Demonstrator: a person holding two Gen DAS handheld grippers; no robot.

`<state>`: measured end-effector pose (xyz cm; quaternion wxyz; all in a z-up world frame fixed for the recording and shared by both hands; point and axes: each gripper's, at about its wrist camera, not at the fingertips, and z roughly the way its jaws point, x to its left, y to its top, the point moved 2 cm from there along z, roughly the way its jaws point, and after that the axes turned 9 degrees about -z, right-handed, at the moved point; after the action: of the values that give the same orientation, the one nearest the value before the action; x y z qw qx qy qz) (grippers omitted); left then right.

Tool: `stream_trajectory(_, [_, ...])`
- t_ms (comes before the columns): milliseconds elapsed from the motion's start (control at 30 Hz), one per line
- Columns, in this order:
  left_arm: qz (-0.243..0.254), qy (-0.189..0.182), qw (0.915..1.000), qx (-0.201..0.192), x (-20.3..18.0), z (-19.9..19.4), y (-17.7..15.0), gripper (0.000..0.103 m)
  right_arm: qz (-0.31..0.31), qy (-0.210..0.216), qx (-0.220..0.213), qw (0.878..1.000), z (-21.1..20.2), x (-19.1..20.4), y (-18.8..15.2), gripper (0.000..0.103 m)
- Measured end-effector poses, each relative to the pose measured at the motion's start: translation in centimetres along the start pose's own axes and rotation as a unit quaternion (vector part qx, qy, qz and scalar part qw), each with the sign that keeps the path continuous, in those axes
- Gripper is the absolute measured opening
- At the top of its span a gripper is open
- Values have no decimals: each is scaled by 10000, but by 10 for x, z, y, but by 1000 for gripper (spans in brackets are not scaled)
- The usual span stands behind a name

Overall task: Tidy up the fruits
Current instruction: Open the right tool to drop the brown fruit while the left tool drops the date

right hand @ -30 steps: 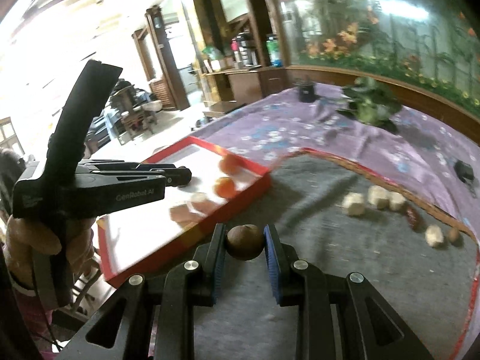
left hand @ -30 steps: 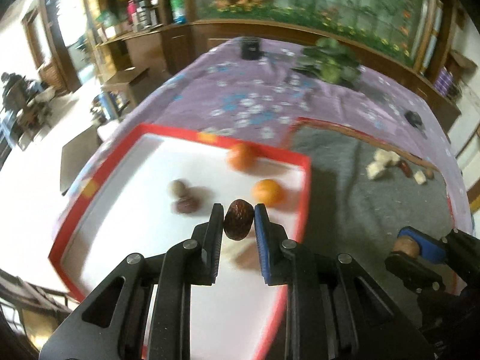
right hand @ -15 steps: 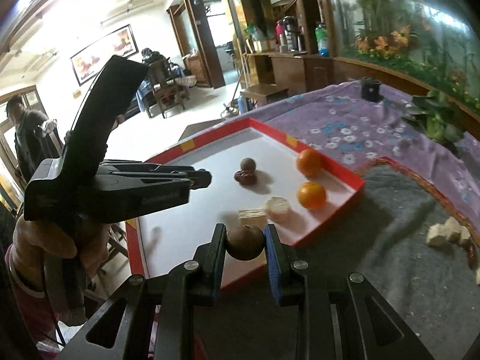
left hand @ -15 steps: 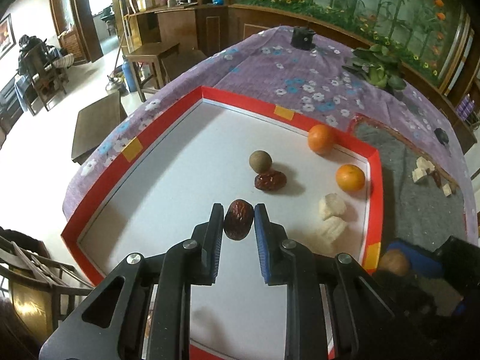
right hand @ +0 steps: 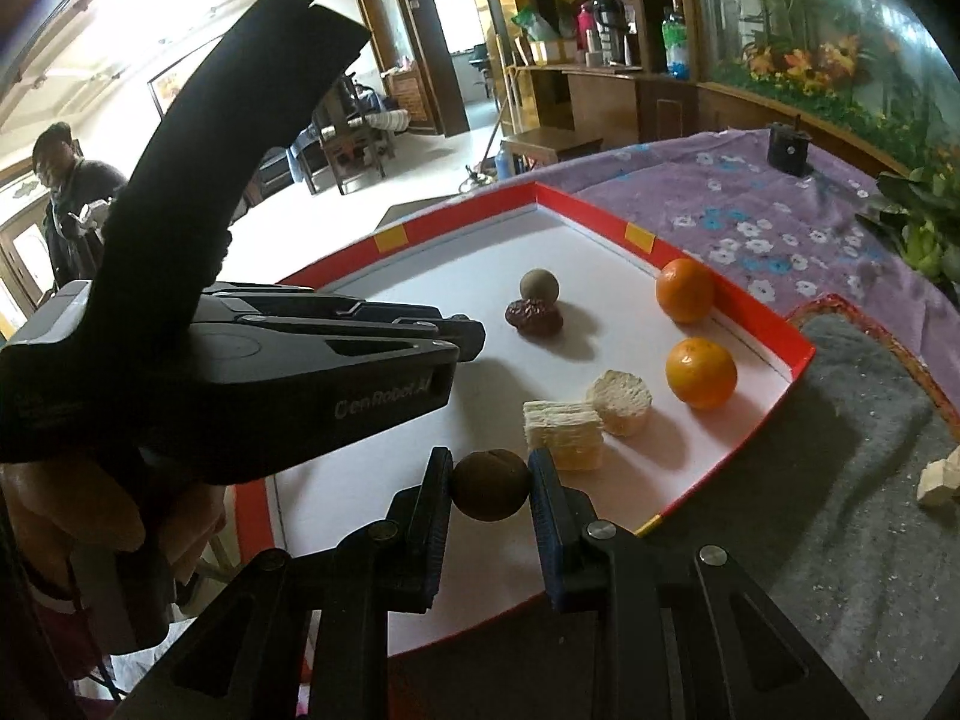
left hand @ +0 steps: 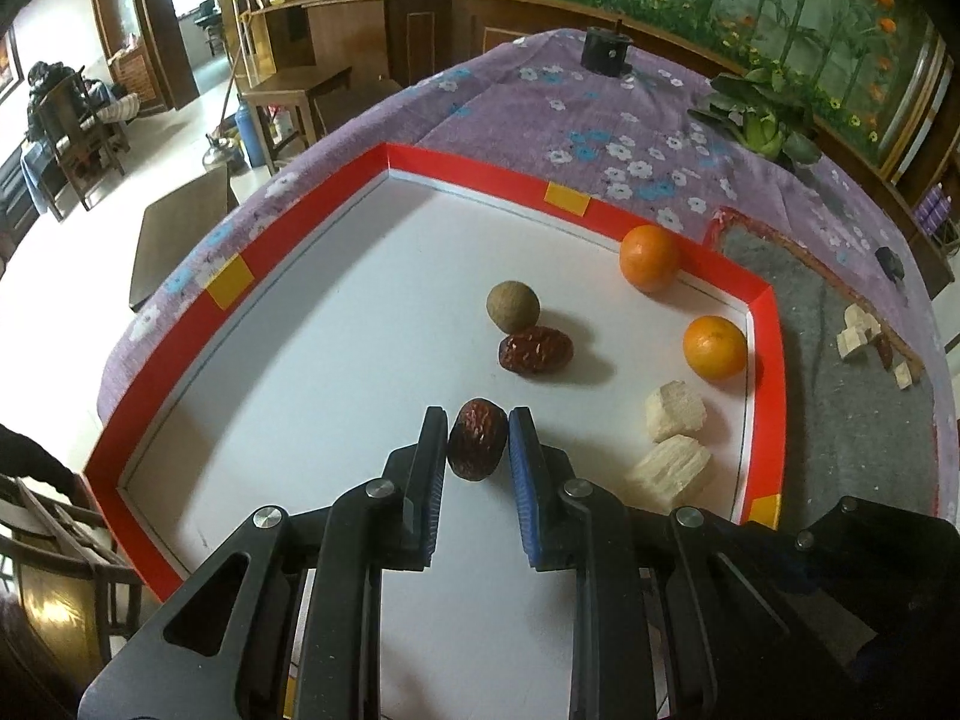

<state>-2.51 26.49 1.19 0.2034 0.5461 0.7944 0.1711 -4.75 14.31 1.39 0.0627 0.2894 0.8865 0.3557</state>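
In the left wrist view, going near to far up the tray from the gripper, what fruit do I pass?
Held date in the left gripper → loose date → round brown fruit → far orange by the tray's back wall.

The tray (left hand: 765, 360) looks like card, with glossy red walls and a smooth matt white floor. The left gripper (left hand: 478, 441), in matt black plastic with shiny metal screws, holds a wrinkled, dull dark-red date (left hand: 477, 447). At the tray's 2 o'clock sit two oranges (left hand: 715, 347), their skin pebbled and slightly shiny. The pale sugarcane pieces (right hand: 619, 403) look fibrous and rough. The grey mat (right hand: 852, 480) is fuzzy felt; the tablecloth (left hand: 570, 114) is printed purple cloth.
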Motion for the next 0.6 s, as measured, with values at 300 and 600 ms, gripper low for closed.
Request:
stream_trajectory(300, [-159,-51,9999,26,4,0,0,20,-56,4,0,10000,3,2,-3,34])
stream_trajectory(600, [-63,78,9999,-99,-2,-7,-3,23,84,70,-130,9999,-11,0,-8,37])
